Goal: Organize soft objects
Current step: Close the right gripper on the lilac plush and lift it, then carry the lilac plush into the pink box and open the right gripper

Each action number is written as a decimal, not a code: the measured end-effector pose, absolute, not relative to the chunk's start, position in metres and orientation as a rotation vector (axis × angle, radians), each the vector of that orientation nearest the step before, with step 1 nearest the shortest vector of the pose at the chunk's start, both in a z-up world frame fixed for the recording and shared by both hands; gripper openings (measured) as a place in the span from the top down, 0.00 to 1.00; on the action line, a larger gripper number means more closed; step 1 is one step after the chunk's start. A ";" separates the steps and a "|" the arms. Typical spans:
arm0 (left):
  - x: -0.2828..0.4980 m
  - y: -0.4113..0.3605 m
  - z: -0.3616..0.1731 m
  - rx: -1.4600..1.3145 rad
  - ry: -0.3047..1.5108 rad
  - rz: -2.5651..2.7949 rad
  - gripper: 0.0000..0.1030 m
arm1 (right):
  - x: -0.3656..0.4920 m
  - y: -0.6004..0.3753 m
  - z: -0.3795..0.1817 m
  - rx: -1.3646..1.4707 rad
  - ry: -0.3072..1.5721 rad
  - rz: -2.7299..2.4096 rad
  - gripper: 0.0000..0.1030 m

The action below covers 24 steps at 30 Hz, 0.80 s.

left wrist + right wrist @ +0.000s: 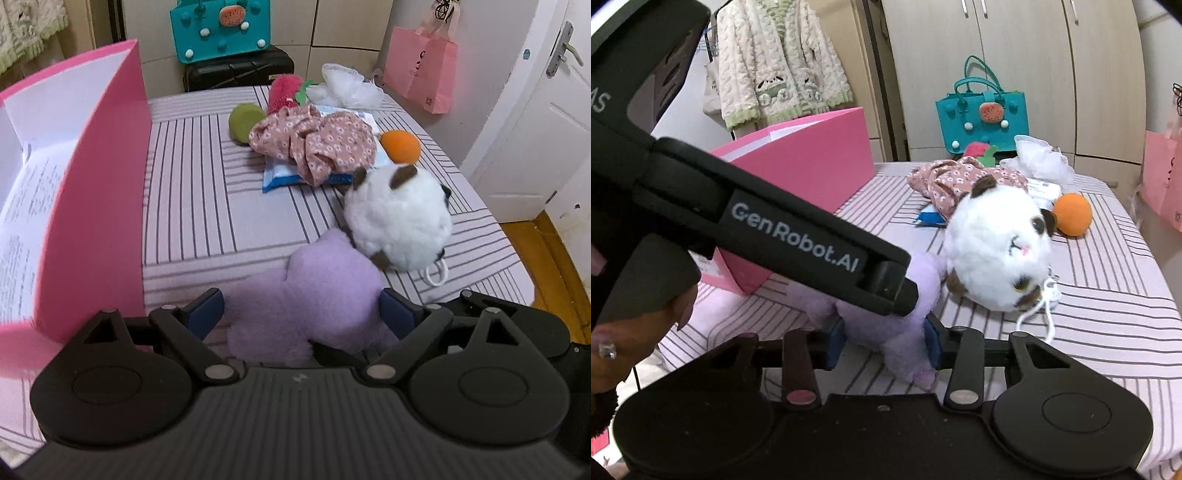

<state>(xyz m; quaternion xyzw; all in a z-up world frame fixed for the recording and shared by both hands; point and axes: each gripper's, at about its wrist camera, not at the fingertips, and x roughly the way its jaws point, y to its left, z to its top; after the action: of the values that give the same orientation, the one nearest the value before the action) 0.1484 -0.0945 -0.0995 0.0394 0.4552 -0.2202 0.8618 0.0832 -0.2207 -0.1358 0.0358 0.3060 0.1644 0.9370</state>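
Note:
A lilac plush toy (314,295) lies at the near edge of the striped bed (192,206). My left gripper (301,314) is open wide, its blue pads standing beside the toy's two flanks. In the right wrist view my right gripper (886,341) is shut on the lilac plush toy (905,354), and its blue pads pinch a narrow part of it. The left gripper's black finger (886,284) reaches in from the upper left, over the toy. A white plush head with brown ears (399,221) (997,251) lies just behind, touching the lilac toy.
An open pink box (103,184) (812,166) stands at the left. Further back lie a floral cloth (314,144), an orange ball (400,147), a green plush (243,122), a red plush (284,90) and white fluff (347,88). The bed's edge drops to a wooden floor (554,258) at the right.

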 end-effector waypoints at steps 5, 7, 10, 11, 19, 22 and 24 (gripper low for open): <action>0.155 -0.090 -0.112 -0.021 1.001 -0.459 0.05 | 0.083 -0.221 -0.137 0.057 0.622 0.338 0.53; 0.154 -0.087 -0.112 -0.043 0.986 -0.459 0.13 | 0.084 -0.221 -0.138 0.056 0.614 0.342 0.53; 0.149 -0.087 -0.111 -0.050 0.982 -0.468 0.18 | 0.083 -0.221 -0.138 0.059 0.610 0.342 0.53; 0.148 -0.088 -0.110 -0.047 0.981 -0.469 0.18 | 0.084 -0.221 -0.138 0.059 0.610 0.341 0.53; 0.127 -0.090 -0.094 0.028 0.925 -0.469 0.20 | 0.070 -0.215 -0.127 0.041 0.602 0.353 0.53; 0.121 -0.085 -0.083 0.040 0.935 -0.473 0.20 | 0.065 -0.209 -0.118 0.033 0.614 0.367 0.53; 0.117 -0.079 -0.078 0.042 0.952 -0.479 0.20 | 0.061 -0.204 -0.111 0.023 0.631 0.380 0.53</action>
<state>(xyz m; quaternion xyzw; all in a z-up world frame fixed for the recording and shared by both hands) 0.1165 -0.0787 -0.0775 0.0201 0.4538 -0.2283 0.8611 0.0607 -0.2040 -0.1107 0.0114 0.3083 0.1858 0.9329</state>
